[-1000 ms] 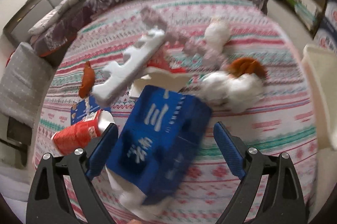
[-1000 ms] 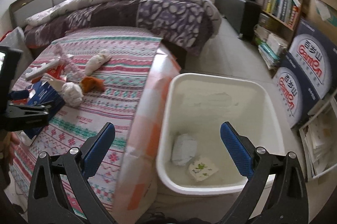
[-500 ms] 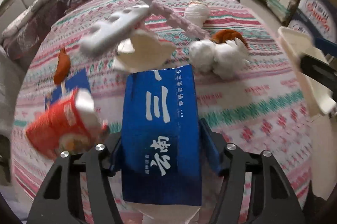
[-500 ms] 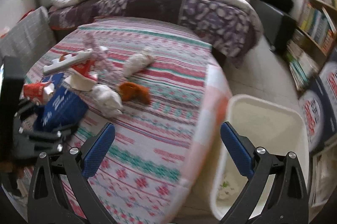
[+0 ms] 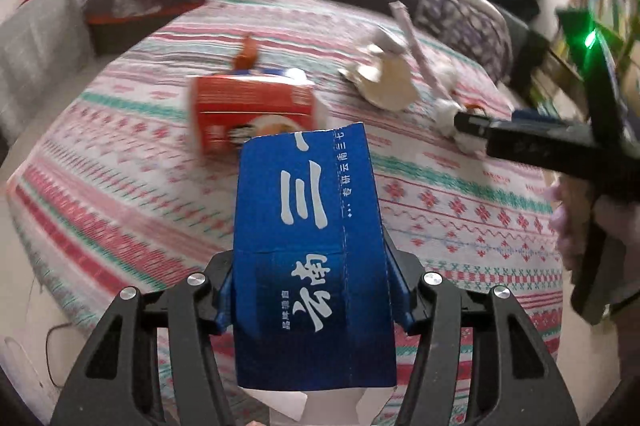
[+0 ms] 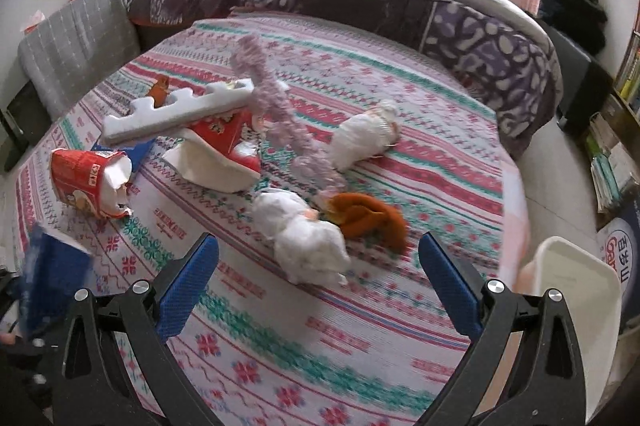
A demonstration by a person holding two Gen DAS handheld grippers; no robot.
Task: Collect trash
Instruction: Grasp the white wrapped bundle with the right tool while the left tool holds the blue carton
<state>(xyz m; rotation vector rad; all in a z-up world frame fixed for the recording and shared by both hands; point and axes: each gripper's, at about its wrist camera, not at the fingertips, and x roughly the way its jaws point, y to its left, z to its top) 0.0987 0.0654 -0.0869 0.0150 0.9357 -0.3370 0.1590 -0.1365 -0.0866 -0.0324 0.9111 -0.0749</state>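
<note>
My left gripper (image 5: 314,290) has a blue carton (image 5: 308,226) with white characters upright between its fingers; the jaws are still closing and the pads press its sides. The carton also shows at the left edge of the right wrist view (image 6: 52,278). My right gripper (image 6: 318,258) hangs open over the striped bedspread (image 6: 400,326), nothing between its fingers, just short of a crumpled white paper wad (image 6: 308,238). Beside that wad lies an orange scrap (image 6: 368,218). A torn red carton (image 6: 88,185) lies at the left.
More litter lies on the bed: a white foam strip (image 6: 176,109), a pink fuzzy strip (image 6: 280,117), a red-and-white wrapper (image 6: 220,153) and a white roll (image 6: 364,133). A white bin (image 6: 572,290) stands on the floor at the right. A purple quilt (image 6: 480,37) borders the far side.
The left jaws closed on the blue carton and carried it up off the bed, turning it upright. The right gripper swung from above the white bin to over the bedspread.
</note>
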